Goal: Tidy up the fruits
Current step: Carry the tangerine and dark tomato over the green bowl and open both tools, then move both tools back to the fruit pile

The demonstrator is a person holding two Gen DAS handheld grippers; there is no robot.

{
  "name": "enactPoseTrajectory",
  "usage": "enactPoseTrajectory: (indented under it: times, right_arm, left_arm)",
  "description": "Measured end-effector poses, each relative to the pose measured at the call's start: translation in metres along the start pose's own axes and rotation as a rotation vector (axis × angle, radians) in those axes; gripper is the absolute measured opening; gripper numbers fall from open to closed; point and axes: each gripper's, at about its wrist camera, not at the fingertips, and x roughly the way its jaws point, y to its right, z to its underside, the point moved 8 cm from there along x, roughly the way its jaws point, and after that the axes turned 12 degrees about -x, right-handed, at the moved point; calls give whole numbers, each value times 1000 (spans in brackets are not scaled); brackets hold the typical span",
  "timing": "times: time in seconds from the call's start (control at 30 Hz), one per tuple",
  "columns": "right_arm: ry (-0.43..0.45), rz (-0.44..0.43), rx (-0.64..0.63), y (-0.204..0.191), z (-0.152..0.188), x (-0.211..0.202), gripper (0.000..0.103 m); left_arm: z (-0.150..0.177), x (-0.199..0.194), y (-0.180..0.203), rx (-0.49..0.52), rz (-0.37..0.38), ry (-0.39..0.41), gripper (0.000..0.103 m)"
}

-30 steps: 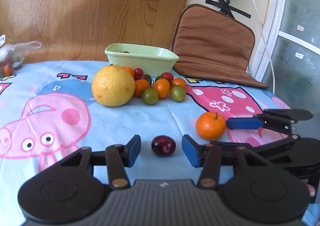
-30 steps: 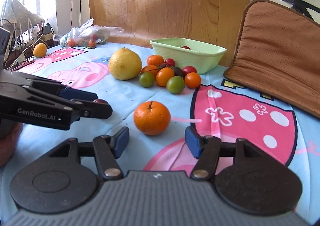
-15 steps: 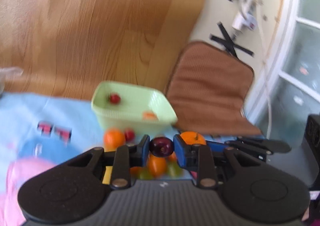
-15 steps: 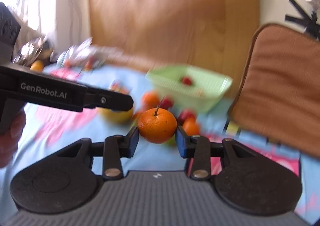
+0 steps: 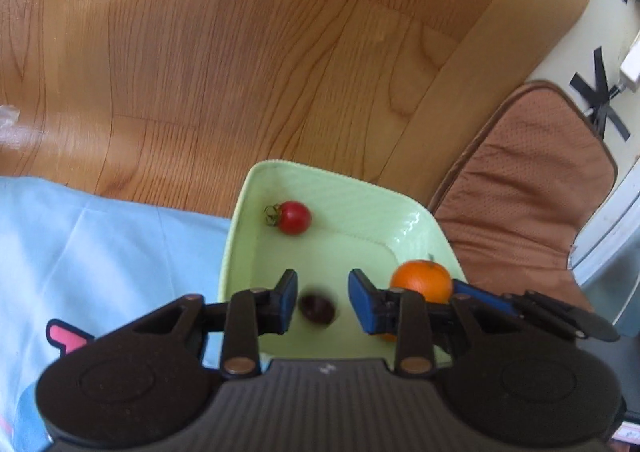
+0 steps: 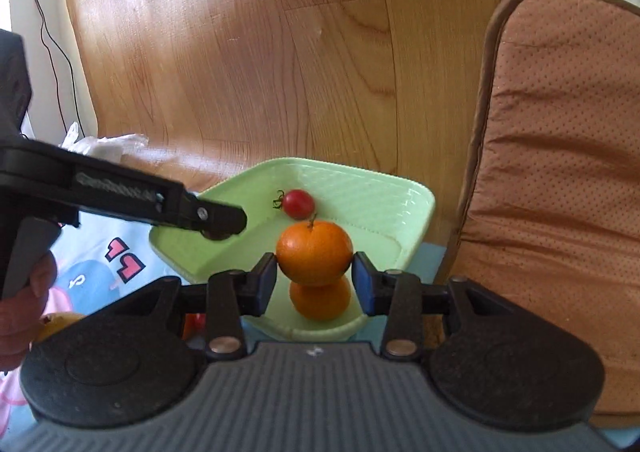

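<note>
We hold both grippers over the green bowl (image 5: 412, 220), which sits on the blue printed cloth (image 5: 100, 244) against a wooden board (image 5: 240, 52). Our left gripper (image 5: 322, 302) has its jaws opening: the blue pads stand clear on either side of a dark plum (image 5: 318, 307), which looks blurred in the gap between them, touching neither pad, with the floor of the bowl behind it. Ahead of this gripper and slightly to its left, a red cherry tomato (image 5: 294, 217) lies in the far corner of the bowl, its green stalk pointing left. Our right gripper (image 6: 315, 279) has its jaws opening as well, yet an orange (image 6: 315, 254) sits between the pads with both of them touching its sides, stalk upward; we cannot tell whether they press on it. Directly below that orange, nearer to us, a second orange (image 6: 320, 299) rests in the bowl, and the cherry tomato shows just beyond the held fruit. From the right wrist view, the left gripper reaches in from the left side over the bowl's near-left rim, with a hand (image 6: 24, 304) on its handle. To the right of both grippers, beyond the bowl, a brown cushion (image 6: 560, 172) leans upright.
</note>
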Motion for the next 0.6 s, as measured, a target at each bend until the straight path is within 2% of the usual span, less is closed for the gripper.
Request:
enactPoseTrajectory:
  times: [0.07, 0.13, 0.23, 0.3, 0.33, 0.4, 0.47, 0.6]
  right_arm:
    - [40, 15, 18, 6, -4, -11, 53]
    - [70, 31, 47, 14, -5, -23, 53]
    - [70, 29, 137, 27, 0, -35, 54]
    - [40, -7, 217, 34, 5, -33, 54]
    - [23, -34, 255, 36, 8, -30, 54]
    - [-15, -83, 310, 35, 13, -23, 53]
    - [-46, -116, 325, 29, 18, -18, 54]
    - [-50, -78, 310, 28, 21, -20, 55]
  left_arm:
    - [-7, -13, -1, 30, -15, 63, 44]
    - [-15, -17, -7, 36, -46, 95, 44]
    - [-19, -6, -22, -7, -106, 44, 42]
    - [-14, 3, -31, -42, -92, -25, 39]
    - [-11, 7, -32, -60, -74, -53, 33]
    - [-5, 6, -33, -67, -78, -61, 26]
    - [2, 2, -29, -62, -61, -69, 25]
    - [15, -6, -19, -22, -67, -73, 26]
